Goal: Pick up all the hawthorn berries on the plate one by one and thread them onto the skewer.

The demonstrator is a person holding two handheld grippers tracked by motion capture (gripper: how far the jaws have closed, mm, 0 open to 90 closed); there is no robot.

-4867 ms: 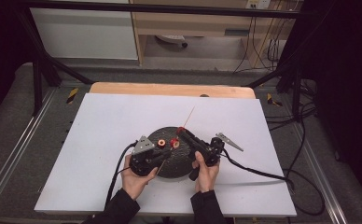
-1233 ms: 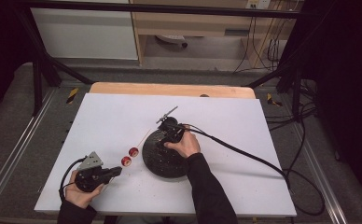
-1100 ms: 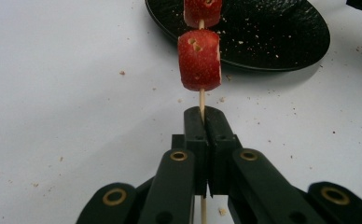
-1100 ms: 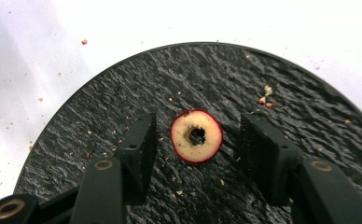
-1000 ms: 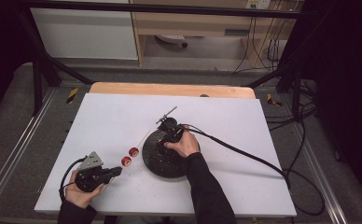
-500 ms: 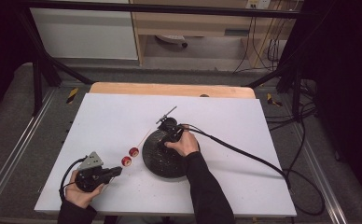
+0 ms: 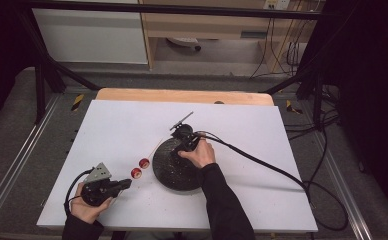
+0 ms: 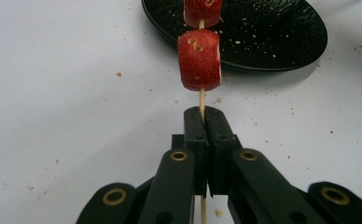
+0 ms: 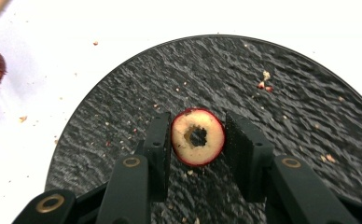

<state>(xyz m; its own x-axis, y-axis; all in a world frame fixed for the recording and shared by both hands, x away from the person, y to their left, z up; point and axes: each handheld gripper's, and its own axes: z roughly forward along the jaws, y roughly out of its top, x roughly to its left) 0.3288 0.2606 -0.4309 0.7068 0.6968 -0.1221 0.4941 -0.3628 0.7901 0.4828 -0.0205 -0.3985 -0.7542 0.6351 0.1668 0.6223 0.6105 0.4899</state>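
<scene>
Nearest you, your left tongs (image 8: 202, 122) are pinched tight on the thin wooden skewer (image 8: 201, 97), holding it low over the white tabletop (image 7: 122, 125) with its tip aimed toward the plate. Two red fruit slices are already threaded: the nearer slice (image 8: 199, 59) sits a little way up the stick from the tongs, and the second slice (image 8: 202, 11) rides just beyond it, apart from the first, at the plate's near edge. In the high view you can see the left tongs (image 7: 124, 183) at the front left of the tabletop and both slices between them and the plate.

Farther on, your right tongs (image 9: 197, 136) have just been closing around the cored fruit slice (image 9: 198, 137) lying on the black plate (image 9: 281, 79). The left jaw touches its skin; the right jaw looks to stand a hair off it, so I judge the grip snug but barely made. In the high view the right tongs (image 7: 184, 135) sit over the plate's far rim.

So two pieces are on the skewer, and a third is being picked up. Lifting it and sliding its hole onto the tip remains. I see no other loose slices on the plate, just crumbs.
</scene>
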